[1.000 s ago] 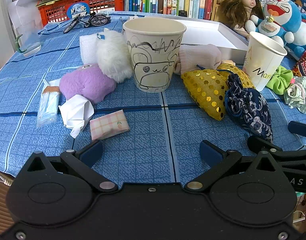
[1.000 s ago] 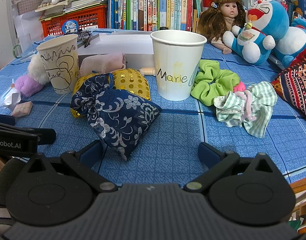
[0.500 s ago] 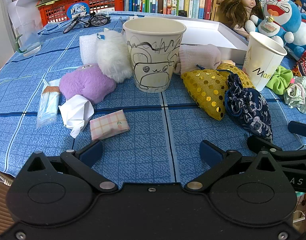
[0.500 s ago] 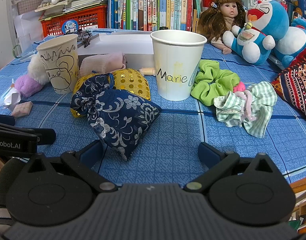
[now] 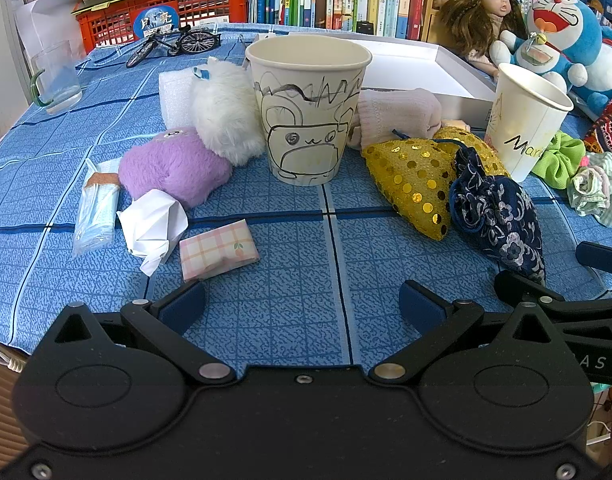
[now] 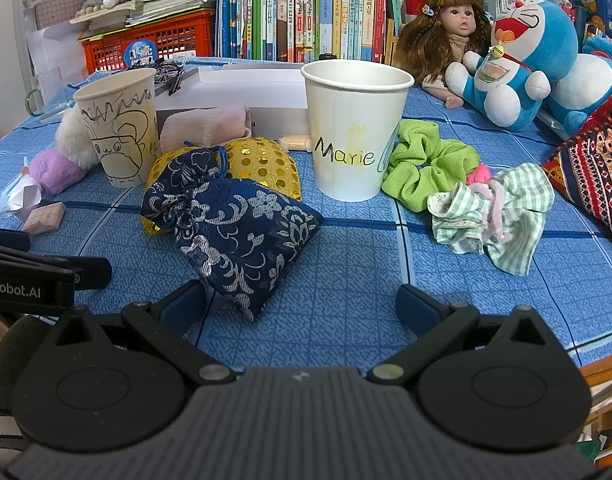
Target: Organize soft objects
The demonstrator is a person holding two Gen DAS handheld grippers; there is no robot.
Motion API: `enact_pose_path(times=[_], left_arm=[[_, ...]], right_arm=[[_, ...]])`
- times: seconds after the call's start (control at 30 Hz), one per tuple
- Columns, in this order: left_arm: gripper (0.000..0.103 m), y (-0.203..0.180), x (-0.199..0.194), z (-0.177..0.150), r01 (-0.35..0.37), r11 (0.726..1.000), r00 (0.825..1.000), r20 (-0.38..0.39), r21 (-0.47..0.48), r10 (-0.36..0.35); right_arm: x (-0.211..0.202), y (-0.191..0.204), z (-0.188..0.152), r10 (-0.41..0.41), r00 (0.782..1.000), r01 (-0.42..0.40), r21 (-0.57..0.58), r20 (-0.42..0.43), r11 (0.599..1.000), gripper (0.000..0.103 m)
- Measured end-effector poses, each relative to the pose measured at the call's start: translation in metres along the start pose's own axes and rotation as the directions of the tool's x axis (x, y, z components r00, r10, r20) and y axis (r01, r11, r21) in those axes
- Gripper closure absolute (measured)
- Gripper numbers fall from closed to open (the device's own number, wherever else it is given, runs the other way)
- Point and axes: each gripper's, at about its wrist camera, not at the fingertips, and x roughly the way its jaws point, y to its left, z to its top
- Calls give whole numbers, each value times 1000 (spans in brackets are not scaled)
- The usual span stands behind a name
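Observation:
On the blue tablecloth stand a paper cup with a drawn bear and a cup marked "Marie". Between them lie a gold sequin pouch, a navy floral pouch and a pink knitted piece. A purple plush and a white plush sit left of the bear cup. A green scrunchie and a checked scrunchie lie right of the Marie cup. My left gripper and right gripper are open and empty near the front edge.
A folded pink checked packet, crumpled paper and a wrapped mask lie at the left. A white tray, a glass, a toy bicycle, a doll, a blue cat plush and books stand behind.

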Motion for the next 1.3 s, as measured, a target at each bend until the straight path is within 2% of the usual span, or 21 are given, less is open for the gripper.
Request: enact_pose_path(times=[0.7, 0.97, 1.13, 1.17, 1.23, 1.3], left_arm=[[0, 0, 0, 0, 1, 1000, 1000, 2, 1, -1], [0, 12, -4, -7, 8, 1000, 997, 79, 15, -9], [0, 16, -4, -7, 10, 1000, 997, 75, 16, -11], [2, 16, -6, -7, 14, 1000, 997, 74, 17, -15], [12, 18, -11, -8, 30, 999, 996, 87, 20, -32], [27, 21, -17, -8, 37, 999, 993, 116, 17, -39]], right_arm=[[1, 0, -1, 0, 1000, 0, -1, 4, 1000, 0], [0, -3, -5, 27, 998, -26, -20, 48, 999, 0], [-2, -2, -6, 18, 998, -17, -10, 58, 1000, 0], [-2, -2, -6, 20, 998, -19, -7, 60, 1000, 0], [-4, -2, -7, 28, 997, -28, -3, 77, 1000, 0], [-10, -4, -8, 63, 991, -65, 12, 121, 998, 0]])
